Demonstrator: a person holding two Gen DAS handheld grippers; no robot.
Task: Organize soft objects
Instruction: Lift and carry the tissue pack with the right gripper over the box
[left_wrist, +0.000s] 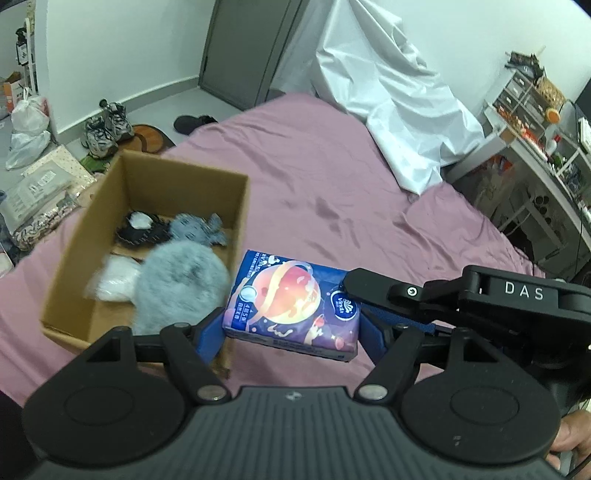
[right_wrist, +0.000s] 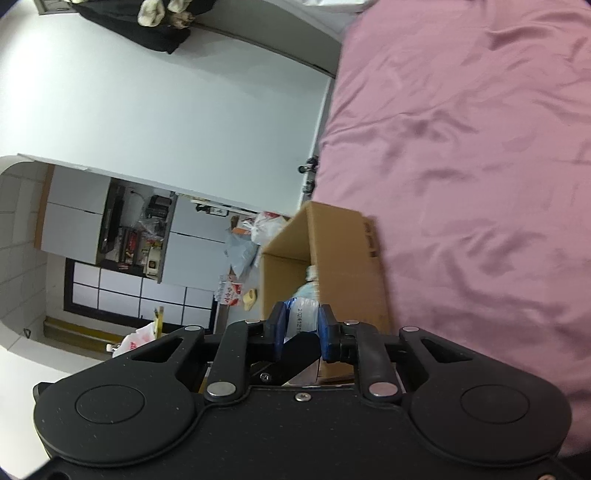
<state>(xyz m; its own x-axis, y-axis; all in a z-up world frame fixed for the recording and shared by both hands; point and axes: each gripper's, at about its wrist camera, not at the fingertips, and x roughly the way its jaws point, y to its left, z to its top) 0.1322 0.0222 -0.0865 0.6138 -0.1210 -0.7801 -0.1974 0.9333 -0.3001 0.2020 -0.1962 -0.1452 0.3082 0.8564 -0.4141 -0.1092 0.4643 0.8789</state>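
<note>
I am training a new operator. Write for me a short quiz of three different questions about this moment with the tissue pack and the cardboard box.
1. True or false: the tissue pack lies inside the cardboard box.
2. Which grippers grip the pack? A. only the left gripper B. only the right gripper C. both
3. Fill in: the box stands on a bed with a ____ sheet.

Key
1. False: it is held up beside the box, not yet in it.
2. C: the left gripper's blue fingers press its two sides, and the right gripper clamps one end.
3. Pink.
</note>
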